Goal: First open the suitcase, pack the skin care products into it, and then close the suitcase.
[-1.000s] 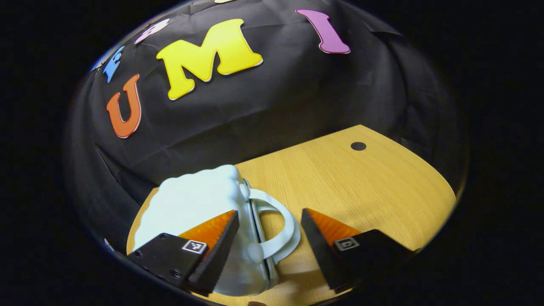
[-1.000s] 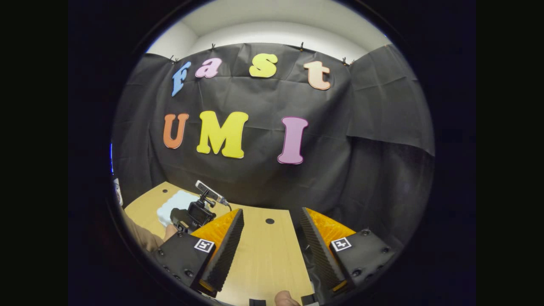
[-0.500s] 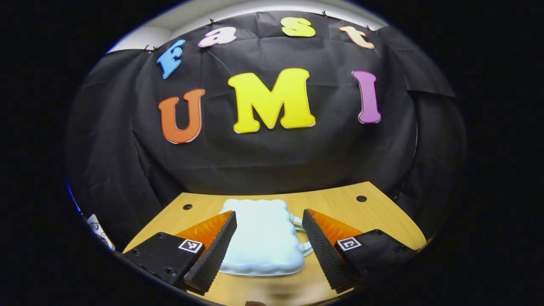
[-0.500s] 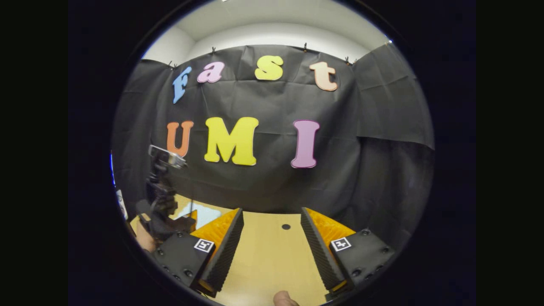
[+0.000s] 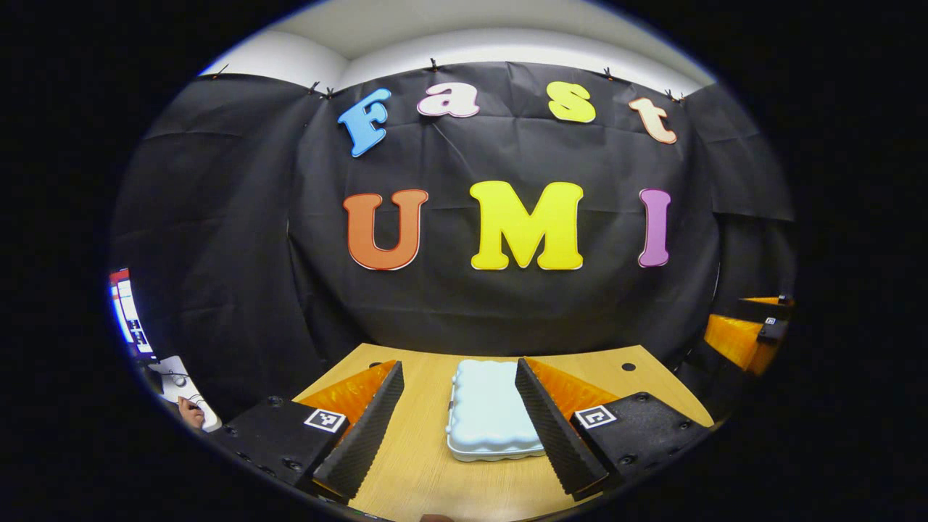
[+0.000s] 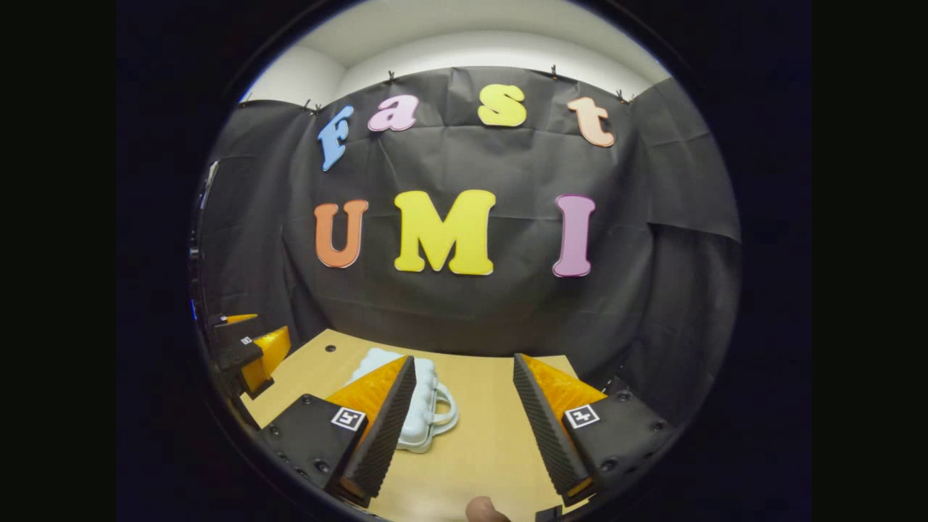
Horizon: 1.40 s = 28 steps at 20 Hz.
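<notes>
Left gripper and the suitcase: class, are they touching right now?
Apart. In the right gripper view the left gripper hangs off the table's left edge, and bare wood separates it from the closed suitcase.

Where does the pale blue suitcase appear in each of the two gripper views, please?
Left gripper view: the suitcase lies closed on the table, bottom centre, between that gripper's fingers.
Right gripper view: the suitcase sits lower left, partly behind one finger, handle showing.
Shared landmark: the wooden table beneath it.
</notes>
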Each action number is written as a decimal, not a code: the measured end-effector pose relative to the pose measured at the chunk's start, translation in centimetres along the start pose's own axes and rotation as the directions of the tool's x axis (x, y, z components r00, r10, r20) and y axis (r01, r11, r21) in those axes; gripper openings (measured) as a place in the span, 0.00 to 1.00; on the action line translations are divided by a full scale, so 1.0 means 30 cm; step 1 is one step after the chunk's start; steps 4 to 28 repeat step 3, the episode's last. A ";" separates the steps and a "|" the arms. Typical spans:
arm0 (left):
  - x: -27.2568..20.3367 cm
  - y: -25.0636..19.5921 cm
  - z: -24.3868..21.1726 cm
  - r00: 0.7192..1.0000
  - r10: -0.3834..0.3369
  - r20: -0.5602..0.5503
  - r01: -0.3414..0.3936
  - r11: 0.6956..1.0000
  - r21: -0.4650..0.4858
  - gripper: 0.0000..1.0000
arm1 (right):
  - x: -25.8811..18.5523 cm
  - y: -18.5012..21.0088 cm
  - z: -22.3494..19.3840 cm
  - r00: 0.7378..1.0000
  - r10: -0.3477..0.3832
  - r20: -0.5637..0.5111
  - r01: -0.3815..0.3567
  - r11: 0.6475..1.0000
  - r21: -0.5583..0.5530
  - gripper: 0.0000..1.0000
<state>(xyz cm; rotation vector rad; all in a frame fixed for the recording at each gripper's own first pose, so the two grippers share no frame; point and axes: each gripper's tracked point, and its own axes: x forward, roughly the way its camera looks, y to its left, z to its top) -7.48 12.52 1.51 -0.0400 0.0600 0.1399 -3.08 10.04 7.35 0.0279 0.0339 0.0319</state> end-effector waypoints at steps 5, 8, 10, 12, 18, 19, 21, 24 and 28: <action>-0.003 0.038 0.012 1.000 0.000 0.008 0.000 1.000 -0.007 0.99 | -0.006 0.059 0.017 1.000 0.012 0.015 -0.012 1.000 -0.025 0.81; -0.003 0.038 0.012 1.000 0.000 0.008 0.000 1.000 -0.007 0.99 | -0.006 0.059 0.017 1.000 0.012 0.015 -0.012 1.000 -0.025 0.81; -0.003 0.038 0.012 1.000 0.000 0.008 0.000 1.000 -0.007 0.99 | -0.006 0.059 0.017 1.000 0.012 0.015 -0.012 1.000 -0.025 0.81; -0.003 0.038 0.012 1.000 0.000 0.008 0.000 1.000 -0.007 0.99 | -0.006 0.059 0.017 1.000 0.012 0.015 -0.012 1.000 -0.025 0.81; -0.003 0.038 0.012 1.000 0.000 0.008 0.000 1.000 -0.007 0.99 | -0.006 0.059 0.017 1.000 0.012 0.015 -0.012 1.000 -0.025 0.81; -0.003 0.038 0.012 1.000 0.000 0.008 0.000 1.000 -0.007 0.99 | -0.006 0.059 0.017 1.000 0.012 0.015 -0.012 1.000 -0.025 0.81; -0.003 0.038 0.012 1.000 0.000 0.008 0.000 1.000 -0.007 0.99 | -0.006 0.059 0.017 1.000 0.012 0.015 -0.012 1.000 -0.025 0.81; -0.003 0.038 0.012 1.000 0.000 0.008 0.000 1.000 -0.007 0.99 | -0.006 0.059 0.017 1.000 0.012 0.015 -0.012 1.000 -0.025 0.81; -0.003 0.038 0.012 1.000 0.000 0.008 0.000 1.000 -0.007 0.99 | -0.006 0.059 0.017 1.000 0.012 0.015 -0.012 1.000 -0.025 0.81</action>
